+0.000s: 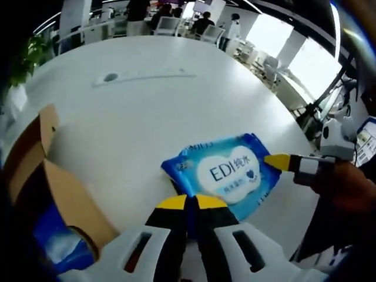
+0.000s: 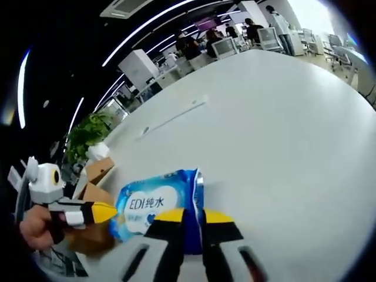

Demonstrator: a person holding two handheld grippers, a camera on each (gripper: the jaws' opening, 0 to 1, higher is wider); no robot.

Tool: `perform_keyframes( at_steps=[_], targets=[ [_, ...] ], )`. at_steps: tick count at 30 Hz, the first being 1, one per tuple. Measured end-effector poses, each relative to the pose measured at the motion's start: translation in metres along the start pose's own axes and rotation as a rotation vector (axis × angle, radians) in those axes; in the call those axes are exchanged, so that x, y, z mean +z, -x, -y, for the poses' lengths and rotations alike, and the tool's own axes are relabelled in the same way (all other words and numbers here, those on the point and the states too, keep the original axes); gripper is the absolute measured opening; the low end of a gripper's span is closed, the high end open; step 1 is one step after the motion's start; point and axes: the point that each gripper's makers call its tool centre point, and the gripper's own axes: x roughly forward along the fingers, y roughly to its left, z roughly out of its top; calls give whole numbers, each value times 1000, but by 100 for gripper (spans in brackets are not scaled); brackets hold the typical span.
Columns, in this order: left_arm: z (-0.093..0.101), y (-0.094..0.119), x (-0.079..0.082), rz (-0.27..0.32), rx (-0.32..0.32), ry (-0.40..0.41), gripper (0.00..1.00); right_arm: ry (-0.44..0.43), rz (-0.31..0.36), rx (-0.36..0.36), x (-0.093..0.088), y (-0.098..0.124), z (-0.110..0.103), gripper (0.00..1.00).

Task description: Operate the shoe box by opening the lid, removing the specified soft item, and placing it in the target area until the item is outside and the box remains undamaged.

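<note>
I hold the blue wet-wipes pack (image 1: 226,171) with both tools, over the white table (image 1: 147,117) and clear of the shoe box (image 1: 56,194). My left gripper (image 1: 191,202) has its yellow-tipped jaws pressed together on the pack's near edge. In the right gripper view, my right gripper (image 2: 194,216) pinches the pack (image 2: 154,205) by one end, jaws clamped onto its blue film. The right gripper (image 1: 279,161) touches the pack's far side in the left gripper view; the left one (image 2: 101,212) meets the pack's other end in the right gripper view, with my hand (image 2: 36,226) behind it. The brown cardboard box sits beside the pack, open, its flap (image 1: 47,123) raised. Inside it lies something blue and white (image 1: 56,244); I cannot tell what it is.
</note>
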Motion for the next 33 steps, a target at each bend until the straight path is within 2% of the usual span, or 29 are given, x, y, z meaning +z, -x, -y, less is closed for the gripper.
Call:
perform_keyframes(
  at_steps=[8, 17, 24, 33],
  targets=[
    [6, 13, 1, 15, -76, 45, 3, -15, 31, -16, 3, 12, -2, 10],
    [14, 39, 1, 77, -124, 67, 8, -35, 107, -13, 9, 39, -15, 11],
    [16, 49, 2, 116, -165, 60, 10, -34, 134, -5, 2, 54, -28, 13],
    [19, 73, -2, 171, -208, 86, 16, -62, 182, 26, -18, 77, -58, 20]
  ],
)
